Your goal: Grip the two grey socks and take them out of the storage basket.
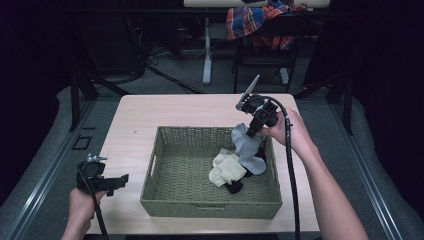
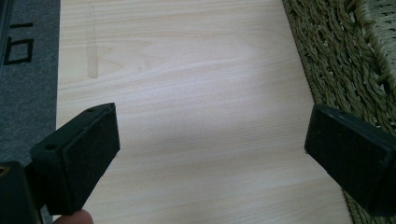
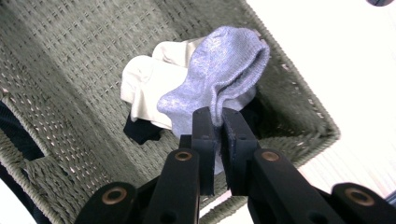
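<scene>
A green woven basket (image 1: 165,172) stands on the wooden table (image 1: 135,115). In its right part lie a cream sock (image 1: 226,169) and a black sock (image 1: 234,187). My right gripper (image 1: 251,132) is shut on a light blue-grey sock (image 1: 246,145), which hangs from the jaws over the basket's right side. In the right gripper view the same grey sock (image 3: 219,79) is pinched between the jaws of the right gripper (image 3: 218,121), above the cream sock (image 3: 149,81). My left gripper (image 1: 117,181) stands open over bare table left of the basket, and the left gripper view has nothing between the jaws of the left gripper (image 2: 210,140).
The basket's woven wall (image 2: 345,60) runs along the right of the left gripper view. Grey floor and a metal rail (image 1: 45,175) border the table's left edge. A chair with a plaid cloth (image 1: 260,22) stands beyond the table.
</scene>
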Motion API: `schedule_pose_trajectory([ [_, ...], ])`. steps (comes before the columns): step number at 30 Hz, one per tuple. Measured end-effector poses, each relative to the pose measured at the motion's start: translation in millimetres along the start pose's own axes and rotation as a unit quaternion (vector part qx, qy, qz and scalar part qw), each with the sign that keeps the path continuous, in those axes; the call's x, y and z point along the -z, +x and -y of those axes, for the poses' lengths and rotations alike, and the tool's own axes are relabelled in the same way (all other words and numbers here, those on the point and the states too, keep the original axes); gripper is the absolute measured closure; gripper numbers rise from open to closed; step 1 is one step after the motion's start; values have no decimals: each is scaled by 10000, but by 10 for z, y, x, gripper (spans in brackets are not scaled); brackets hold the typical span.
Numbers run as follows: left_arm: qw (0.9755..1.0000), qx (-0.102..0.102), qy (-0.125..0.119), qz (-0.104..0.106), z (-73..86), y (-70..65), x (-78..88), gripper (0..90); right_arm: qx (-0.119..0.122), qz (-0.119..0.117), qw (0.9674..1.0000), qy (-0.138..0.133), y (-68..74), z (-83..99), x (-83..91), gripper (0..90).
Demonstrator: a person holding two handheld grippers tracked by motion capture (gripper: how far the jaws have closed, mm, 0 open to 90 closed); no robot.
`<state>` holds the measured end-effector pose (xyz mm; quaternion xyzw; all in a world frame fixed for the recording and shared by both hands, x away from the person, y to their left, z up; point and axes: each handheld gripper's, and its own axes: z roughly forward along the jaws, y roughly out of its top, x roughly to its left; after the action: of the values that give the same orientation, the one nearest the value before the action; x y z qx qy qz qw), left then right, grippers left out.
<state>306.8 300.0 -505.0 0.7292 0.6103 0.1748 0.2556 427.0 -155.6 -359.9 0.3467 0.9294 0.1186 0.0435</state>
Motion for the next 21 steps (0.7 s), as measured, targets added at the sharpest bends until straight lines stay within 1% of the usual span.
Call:
schedule_pose_trajectory([
  [3, 10000, 46, 12, 21, 1, 8, -10, 33, -47, 6, 10000, -29, -40, -15, 32, 849],
  [4, 10000, 45, 46, 20, 1, 12, -16, 33, -11, 30, 10000, 14, -68, -31, 60, 850],
  [6, 10000, 49, 61, 13, -1, 14, -27, 33, -77, 23, 10000, -39, -102, -45, 97, 850],
  [8, 10000, 45, 18, 21, 0, 7, -11, 33, -133, 16, 9999, -57, -127, -52, 109, 850],
  [9, 10000, 40, -7, 23, 2, -1, 0, 33, -112, 60, 9999, 10, -137, -57, 122, 850],
  [10, 10000, 18, -10, 24, 4, -4, 3, 33, -148, 71, 9999, -19, -146, -57, 129, 850],
  [14, 10000, 28, 12, 31, 3, -8, -4, 33, -187, 97, 9998, -50, -155, -51, 167, 850],
  [16, 10000, 25, 19, 48, 4, -8, -2, 33, -176, 138, 9997, 13, -162, -53, 184, 850],
  [18, 10000, 30, 14, 34, 5, -5, -7, 33, -171, 161, 9997, -16, -167, -53, 208, 850],
  [19, 10000, 31, 17, 33, 5, -3, -8, 33, -169, 191, 9997, 34, -165, -58, 230, 850],
  [20, 10000, 30, 13, 28, 5, -3, -7, 33, -185, 192, 9996, -61, -163, -55, 251, 850],
  [21, 10000, 27, 10, 27, 6, -5, -2, 33, -176, 215, 9996, -19, -163, -58, 277, 850],
])
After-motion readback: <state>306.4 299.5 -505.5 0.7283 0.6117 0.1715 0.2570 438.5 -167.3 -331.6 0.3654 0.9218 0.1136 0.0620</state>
